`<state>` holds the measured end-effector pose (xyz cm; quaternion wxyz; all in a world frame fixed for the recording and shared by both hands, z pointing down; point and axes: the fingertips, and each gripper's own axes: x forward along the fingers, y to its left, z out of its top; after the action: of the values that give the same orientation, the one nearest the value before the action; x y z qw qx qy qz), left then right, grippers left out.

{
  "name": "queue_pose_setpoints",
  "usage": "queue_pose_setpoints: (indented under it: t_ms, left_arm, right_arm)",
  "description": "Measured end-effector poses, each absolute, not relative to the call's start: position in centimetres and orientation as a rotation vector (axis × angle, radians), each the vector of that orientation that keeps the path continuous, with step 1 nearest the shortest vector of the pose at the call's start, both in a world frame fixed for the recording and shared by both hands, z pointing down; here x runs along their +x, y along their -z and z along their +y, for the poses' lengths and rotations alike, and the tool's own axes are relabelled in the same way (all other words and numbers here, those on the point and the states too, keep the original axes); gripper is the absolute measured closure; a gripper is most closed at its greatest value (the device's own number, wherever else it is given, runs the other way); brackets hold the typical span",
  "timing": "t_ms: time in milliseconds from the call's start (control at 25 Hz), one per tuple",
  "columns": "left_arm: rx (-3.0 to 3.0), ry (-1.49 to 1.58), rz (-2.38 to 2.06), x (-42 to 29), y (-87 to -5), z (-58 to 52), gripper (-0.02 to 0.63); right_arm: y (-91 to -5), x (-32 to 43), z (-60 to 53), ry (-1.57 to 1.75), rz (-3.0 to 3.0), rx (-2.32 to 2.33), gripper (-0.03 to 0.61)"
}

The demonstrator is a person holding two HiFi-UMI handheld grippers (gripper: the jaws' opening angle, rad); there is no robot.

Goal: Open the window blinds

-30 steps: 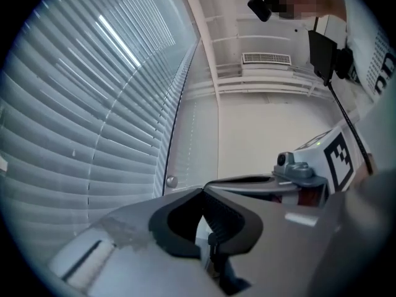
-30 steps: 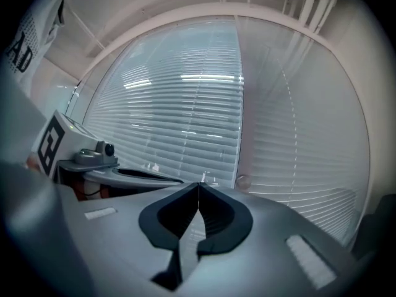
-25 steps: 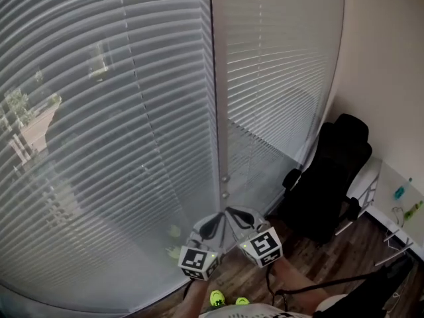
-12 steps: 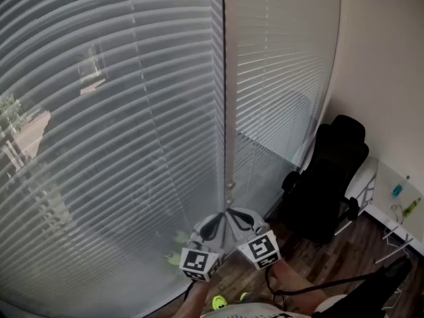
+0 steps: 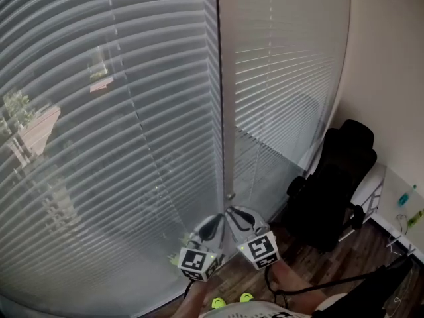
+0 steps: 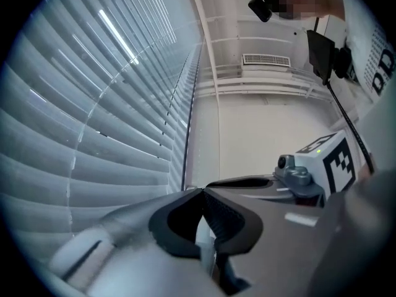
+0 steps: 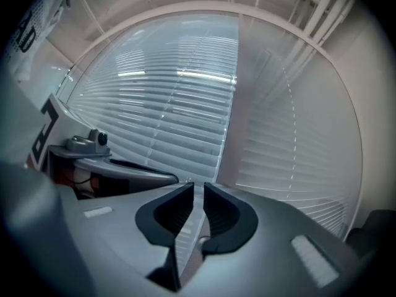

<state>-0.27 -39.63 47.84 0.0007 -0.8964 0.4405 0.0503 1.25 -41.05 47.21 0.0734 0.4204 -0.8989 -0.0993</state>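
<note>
- While the person faces the window, both grippers are held level and side by side low in the head view, tips angled toward each other. The left gripper [image 5: 213, 225] has its jaws together. The right gripper [image 5: 242, 220] has its jaws opening, with a narrow gap and nothing clearly gripped.
- Blinds [image 5: 119, 124] hang lowered in two panels, and a black chair [image 5: 334, 191] stands on the wood floor [image 5: 344, 257] by a plain wall [image 5: 391, 78].
- The blinds lie just ahead of both grippers' tips. A beaded cord [image 5: 230, 196] hangs between the panels, just beyond the tips; contact cannot be told.
</note>
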Motion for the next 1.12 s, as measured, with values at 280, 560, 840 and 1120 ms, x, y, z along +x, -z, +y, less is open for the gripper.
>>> queue_pose_setpoints:
  t_ms: [280, 560, 840, 1120]
  left_arm:
    - [-2.75, -0.152, 1.445, -0.6, -47.3, -40.7, 0.621]
    - [-2.74, -0.143, 1.469, -0.4, -47.6, -40.9, 0.621]
    - [-2.745, -0.127, 1.476, -0.4, -48.1, -40.9, 0.621]
    - [-2.75, -0.133, 1.476, -0.5, -48.5, -41.0, 0.621]
  right_arm:
    - [-47.0, 2.3, -43.1, 0.353, -2.693, 1.267, 0.46]
    - [-47.6, 2.0, -44.1, 0.424, -2.647, 1.216, 0.436]
    - [-49.4, 1.7, -44.9, 0.428, -2.594, 1.165, 0.436]
    - [-49.1, 1.8, -45.1, 0.421, -2.621, 1.202, 0.445]
